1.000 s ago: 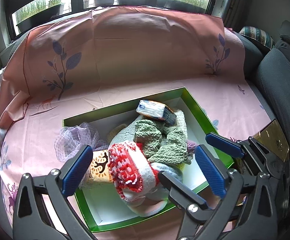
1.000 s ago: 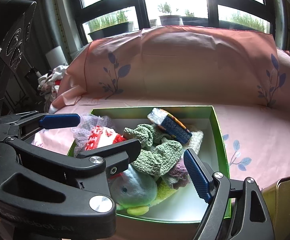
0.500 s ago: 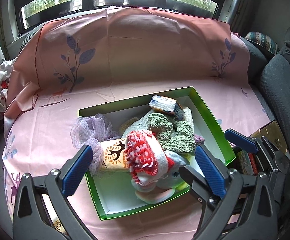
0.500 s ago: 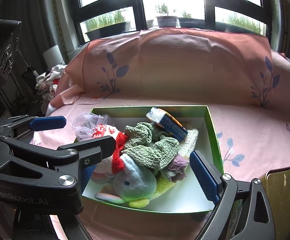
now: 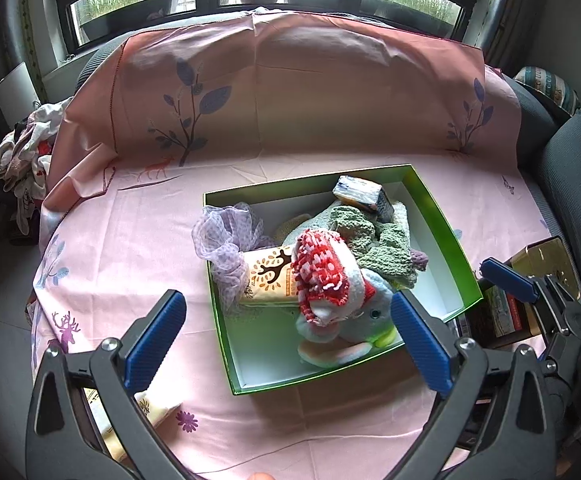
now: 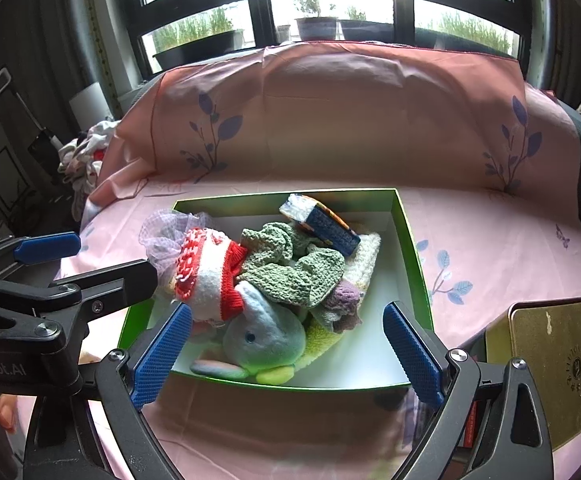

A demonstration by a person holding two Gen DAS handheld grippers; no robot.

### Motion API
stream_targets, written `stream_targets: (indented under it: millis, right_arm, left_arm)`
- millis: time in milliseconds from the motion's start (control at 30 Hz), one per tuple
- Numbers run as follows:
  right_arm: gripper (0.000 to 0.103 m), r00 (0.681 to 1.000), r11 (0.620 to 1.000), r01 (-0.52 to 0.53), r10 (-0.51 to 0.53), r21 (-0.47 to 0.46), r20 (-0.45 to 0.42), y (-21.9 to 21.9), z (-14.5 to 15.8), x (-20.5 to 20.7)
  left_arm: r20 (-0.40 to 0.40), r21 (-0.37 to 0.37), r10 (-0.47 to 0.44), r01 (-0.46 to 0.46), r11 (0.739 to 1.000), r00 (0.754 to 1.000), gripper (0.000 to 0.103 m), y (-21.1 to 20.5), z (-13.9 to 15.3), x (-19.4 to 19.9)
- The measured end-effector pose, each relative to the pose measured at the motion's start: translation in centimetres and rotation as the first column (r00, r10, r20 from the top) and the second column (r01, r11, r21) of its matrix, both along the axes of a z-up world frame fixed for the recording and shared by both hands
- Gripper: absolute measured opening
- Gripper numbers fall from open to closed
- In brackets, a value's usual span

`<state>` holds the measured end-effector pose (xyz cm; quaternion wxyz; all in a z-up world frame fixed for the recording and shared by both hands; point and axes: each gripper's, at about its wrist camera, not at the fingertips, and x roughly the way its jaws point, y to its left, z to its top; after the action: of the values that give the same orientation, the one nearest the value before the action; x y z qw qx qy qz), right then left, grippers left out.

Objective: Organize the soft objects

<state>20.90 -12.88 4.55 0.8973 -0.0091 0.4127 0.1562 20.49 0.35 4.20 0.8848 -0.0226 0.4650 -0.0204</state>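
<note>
Now my right gripper point(image 6: 286, 354) stands wide and empty, and my left gripper point(image 5: 286, 340), also wide, has pulled back from the box point(image 5: 442, 224). The toy point(image 6: 264, 338) lies inside, probably released; one packet point(image 5: 150, 416) remains outside.

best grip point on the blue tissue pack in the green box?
Take the tissue pack across its narrow faces, coming from above. It lies tilted on top of the green knit at the far end of the green box, uncovered; the box wall blocks side approaches.
</note>
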Motion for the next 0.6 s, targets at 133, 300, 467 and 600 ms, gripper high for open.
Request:
stream_targets:
  millis: [133, 300, 467, 600]
  right_arm:
    - [0.097, 1.0, 1.0, 0.001, -0.001, -0.005, -0.003, 0.0, 0.2, -0.3]
    - [0.097, 1.0, 1.0, 0.005, -0.005, -0.018, -0.004, -0.1, 0.7, -0.8]
    - [0.097, 1.0, 0.999, 0.013, -0.013, -0.037, -0.011, -0.1, 1.3, -1.3]
    - [0.097, 1.0, 0.998, 0.021, -0.021, -0.056, -0.007, -0.3, 2.2, -1.9]
  left_arm:
    - [-0.017, 0.031, 0.017, -0.016, 0.999, 1.0, 0.102, 0.0, 0.1, -0.6]
    - [-0.041, -0.016, 0.034, -0.035, 0.999, 0.999, 0.102, 0.6, 0.0, -1.0]
    - [-0.058, 0.021, 0.078, -0.077, 0.997, 0.995, 0.102, 0.8, 0.2, -1.3]
    - [-0.057, 0.003, 0.079, -0.079, 0.997, 0.995, 0.102, 1.1, 0.7, -1.9]
